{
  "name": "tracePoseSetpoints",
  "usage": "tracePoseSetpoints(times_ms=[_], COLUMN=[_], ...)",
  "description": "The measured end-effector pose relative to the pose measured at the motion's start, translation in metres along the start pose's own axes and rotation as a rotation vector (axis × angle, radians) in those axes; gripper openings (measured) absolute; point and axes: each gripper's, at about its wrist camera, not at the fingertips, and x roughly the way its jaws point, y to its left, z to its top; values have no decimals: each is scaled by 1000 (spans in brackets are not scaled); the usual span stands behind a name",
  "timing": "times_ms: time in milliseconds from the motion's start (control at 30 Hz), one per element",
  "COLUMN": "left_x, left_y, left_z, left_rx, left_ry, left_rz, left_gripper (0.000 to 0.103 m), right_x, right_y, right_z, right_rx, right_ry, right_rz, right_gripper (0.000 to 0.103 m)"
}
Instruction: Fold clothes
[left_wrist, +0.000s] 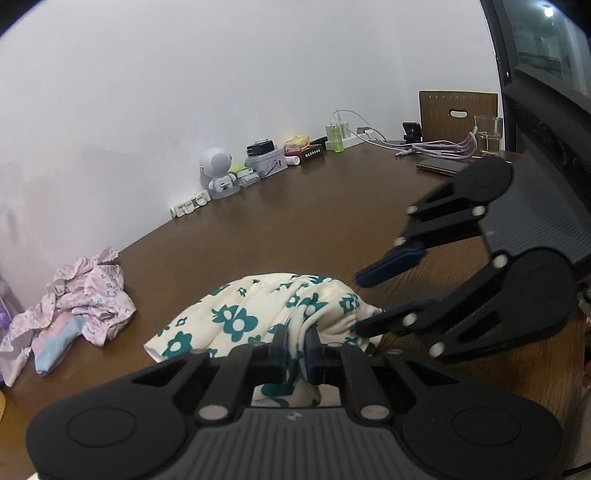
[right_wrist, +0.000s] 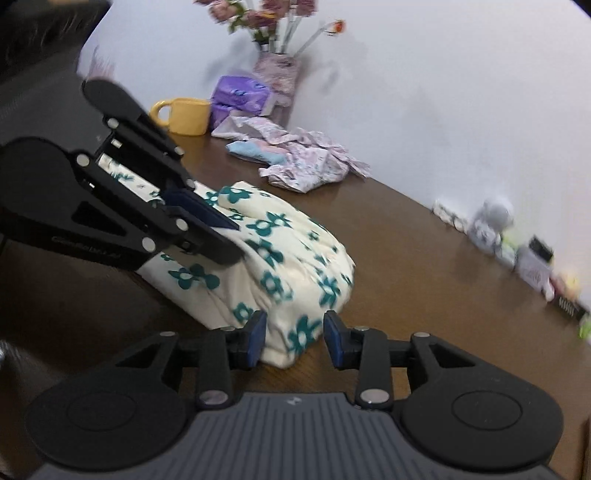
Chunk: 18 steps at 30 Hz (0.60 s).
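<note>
Cream garment with teal flowers, bunched on brown table. Left gripper pinched shut on a fold of it. Right gripper spread, jaws either side of its near corner. Pink clothes heap lying apart.

free: bare table mid | blocked: pink clothes pile left — clutter row along wall
</note>
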Motion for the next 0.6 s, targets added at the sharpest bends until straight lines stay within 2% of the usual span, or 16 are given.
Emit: tracePoseSetpoints(times_ms=[67, 100, 133, 233, 267, 333, 433, 533, 600], left_x=[-1, -3, -4, -7, -5, 3, 14, 14, 11], left_y=[0, -1, -1, -2, -4, -6, -8, -5, -2], left_z=[-3, -5, -7, -12, -12, -13, -16, -18, -18], left_rx=[-2, 0, 3, 21, 30, 47, 69, 71, 76], left_ry=[1, 7, 12, 13, 19, 42, 80, 70, 55], left_rz=[-11, -16, -20, -28, -22, -16, 0, 11, 19], left_gripper=[11, 14, 19, 49, 51, 49, 12, 10, 10], right_x=[8, 11, 12, 11, 10, 8, 9, 5, 2], right_y=[5, 7, 8, 7, 6, 5, 5, 8, 10], right_z=[3, 4, 4, 6, 6, 6, 3, -1, -3], right_rx=[-25, -34, -36, -5, 14, 41, 47, -3, -35], right_ry=[20, 30, 35, 28, 21, 6, 10, 16, 18], right_rz=[-2, -8, -15, -31, -36, -44, -37, -23, -17], right_gripper=[33, 23, 19, 12, 12, 12, 15, 23, 24])
